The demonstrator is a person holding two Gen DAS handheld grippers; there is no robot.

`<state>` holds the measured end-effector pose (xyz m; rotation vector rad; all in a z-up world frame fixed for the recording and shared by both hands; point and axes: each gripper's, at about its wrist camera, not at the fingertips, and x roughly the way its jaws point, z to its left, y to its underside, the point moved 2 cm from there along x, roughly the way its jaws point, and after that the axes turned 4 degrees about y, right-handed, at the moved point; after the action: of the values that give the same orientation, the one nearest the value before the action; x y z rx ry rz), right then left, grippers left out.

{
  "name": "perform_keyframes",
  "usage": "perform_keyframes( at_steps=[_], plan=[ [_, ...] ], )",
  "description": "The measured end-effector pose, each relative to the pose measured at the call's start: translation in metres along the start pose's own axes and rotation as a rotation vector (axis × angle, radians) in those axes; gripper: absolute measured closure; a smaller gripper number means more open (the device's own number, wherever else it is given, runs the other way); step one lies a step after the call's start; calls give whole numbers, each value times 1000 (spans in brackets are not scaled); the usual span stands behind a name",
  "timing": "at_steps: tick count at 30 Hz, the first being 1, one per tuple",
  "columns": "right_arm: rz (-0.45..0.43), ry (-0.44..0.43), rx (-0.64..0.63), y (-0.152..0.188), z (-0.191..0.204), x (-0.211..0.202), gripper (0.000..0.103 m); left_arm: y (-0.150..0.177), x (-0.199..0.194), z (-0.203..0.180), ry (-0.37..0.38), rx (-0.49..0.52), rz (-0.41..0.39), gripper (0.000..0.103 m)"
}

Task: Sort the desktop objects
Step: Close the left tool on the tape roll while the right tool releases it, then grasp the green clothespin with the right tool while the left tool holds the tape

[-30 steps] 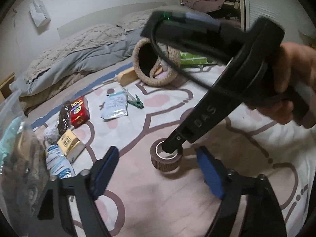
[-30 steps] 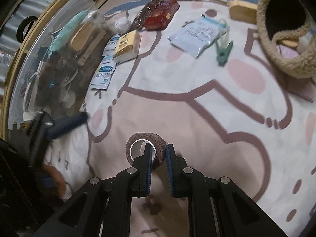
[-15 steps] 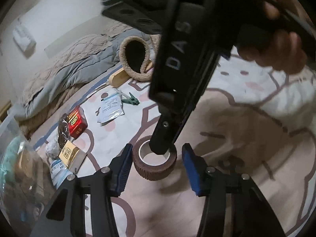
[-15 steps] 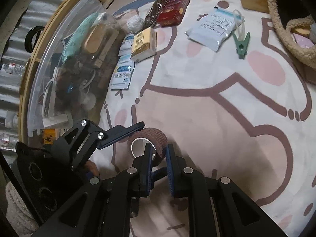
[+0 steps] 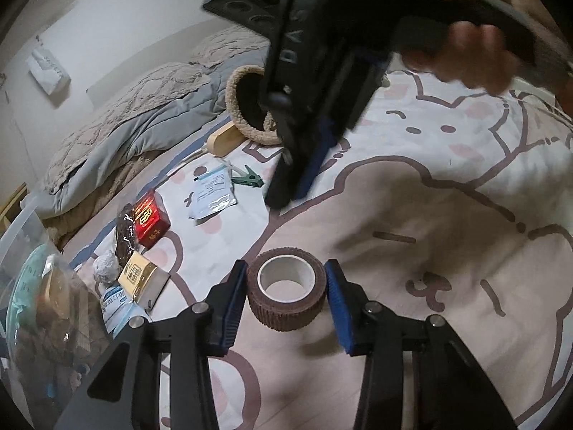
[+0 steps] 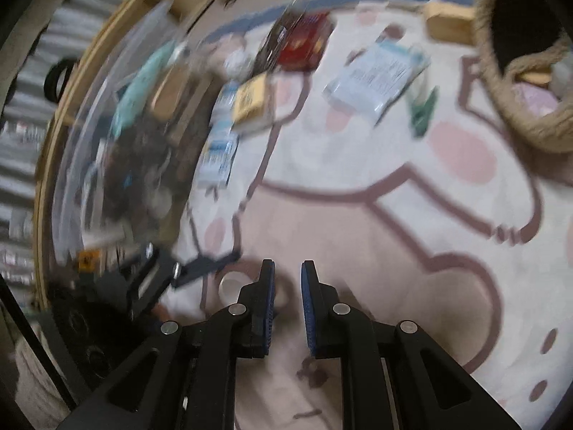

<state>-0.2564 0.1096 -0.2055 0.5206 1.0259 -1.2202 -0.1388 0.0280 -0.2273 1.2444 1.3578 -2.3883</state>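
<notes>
Soft, dim indoor light falls from above. In the left wrist view, the picture is sharp near the bandage roll point(image 5: 286, 292), and a broad shadow lies on the patterned blanket point(image 5: 447, 165) beside it. The right wrist view is smeared by motion blur, its fingers point(image 6: 266, 301) alone crisp. Fisheye bending and dark corners frame both.

The brown bandage roll point(image 5: 286, 288) stood on end on the cartoon-printed blanket point(image 5: 447, 251), its white core facing up, well in from the blanket's edges. Toward the far edge lay a red box point(image 5: 152, 218), a yellow box point(image 5: 138, 274), a white sachet point(image 5: 213, 199) and a green clip point(image 5: 249, 179), each flat and apart from the roll.
</notes>
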Motion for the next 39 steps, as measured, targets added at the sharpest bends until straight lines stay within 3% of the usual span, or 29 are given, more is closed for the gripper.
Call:
perform_keyframes(
  at_steps=[6, 10, 15, 19, 26, 28, 30, 34, 36, 38, 39],
  plan=[
    [-168, 138, 118, -38, -43, -9, 88, 6, -1, 4, 30, -29, 8, 60],
    [-234, 220, 124, -62, -57, -4, 88, 11, 0, 4, 63, -40, 18, 60],
    [-228, 217, 121, -78, -65, 12, 88, 19, 6, 5, 107, -78, 49, 60],
    [-220, 279, 99, -85, -68, 24, 88, 27, 11, 8, 139, -117, 73, 60],
    [-204, 254, 125, -90, -79, 36, 88, 37, 19, 12, 175, -155, 96, 60],
    [-205, 258, 125, -92, -79, 37, 86, 38, 20, 12, 174, -159, 103, 59],
    [-204, 264, 117, -93, -78, 39, 77, 39, 22, 12, 178, -163, 115, 59],
    [-210, 313, 59, -92, -72, 44, 77, 40, 23, 11, 181, -168, 117, 59],
    [-214, 329, 37, -91, -69, 44, 79, 41, 22, 11, 181, -172, 114, 60],
    [-208, 304, 30, -89, -68, 42, 92, 43, 21, 12, 179, -183, 114, 60],
    [-207, 299, 31, -88, -68, 41, 92, 43, 19, 14, 179, -190, 113, 60]
  ],
)
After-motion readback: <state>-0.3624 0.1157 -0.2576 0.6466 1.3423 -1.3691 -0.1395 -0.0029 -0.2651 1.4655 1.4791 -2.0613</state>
